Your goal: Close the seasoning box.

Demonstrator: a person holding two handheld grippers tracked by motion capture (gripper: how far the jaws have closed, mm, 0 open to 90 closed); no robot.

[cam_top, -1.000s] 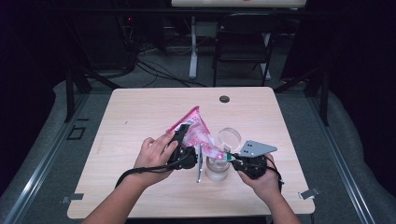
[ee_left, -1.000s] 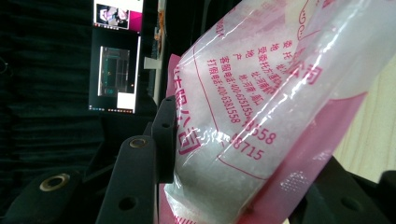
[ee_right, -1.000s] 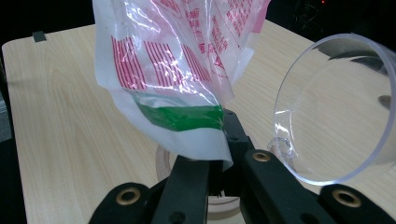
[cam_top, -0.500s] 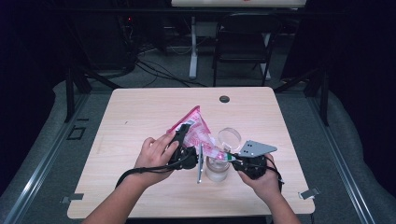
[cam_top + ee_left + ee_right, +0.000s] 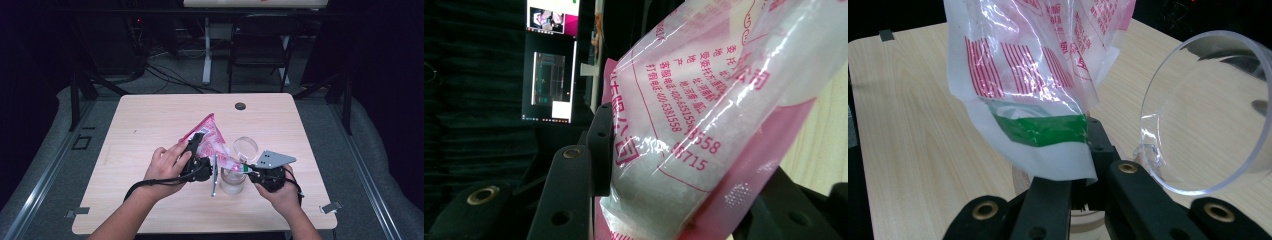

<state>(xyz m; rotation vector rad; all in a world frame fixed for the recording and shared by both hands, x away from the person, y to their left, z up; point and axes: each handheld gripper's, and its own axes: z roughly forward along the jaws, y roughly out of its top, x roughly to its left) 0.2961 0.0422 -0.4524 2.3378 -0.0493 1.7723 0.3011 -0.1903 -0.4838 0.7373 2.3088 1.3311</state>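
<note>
- Leftmost in the high view, the person's left hand (image 5: 167, 165) comes in from the bottom edge and carries the left hand-held gripper (image 5: 200, 150), which lies low over the light wooden table (image 5: 150, 125) and points up and away from the person.
- Its jaws are clenched on the pink plastic bag (image 5: 210, 137); in the left gripper view the bag (image 5: 704, 125) sits squeezed between the two black jaws — white grains show through its clear panel, and pink print runs across it.
- Tilted, the bag rises from the middle of the table with one corner pointing away from the person, while its lower end hangs towards the right hand.
- Just right of the left hand-held gripper, a thin grey stick-like thing (image 5: 214, 175) lies on the table; what it is I cannot tell.
- Next to that stands a small clear jar (image 5: 233, 181), directly under the bag's lower end.
- Behind the jar a clear round lid (image 5: 245, 147) rests on the table; it looms large in the right gripper view (image 5: 1208, 115).
- Farthest right, the right hand-held gripper (image 5: 247, 170) is pinched shut on the bag's white-and-green lower edge (image 5: 1048, 145) — the jaws meet on the film above the jar's rim.
- Near the far edge of the table lies a small dark round disc (image 5: 240, 106).
</note>
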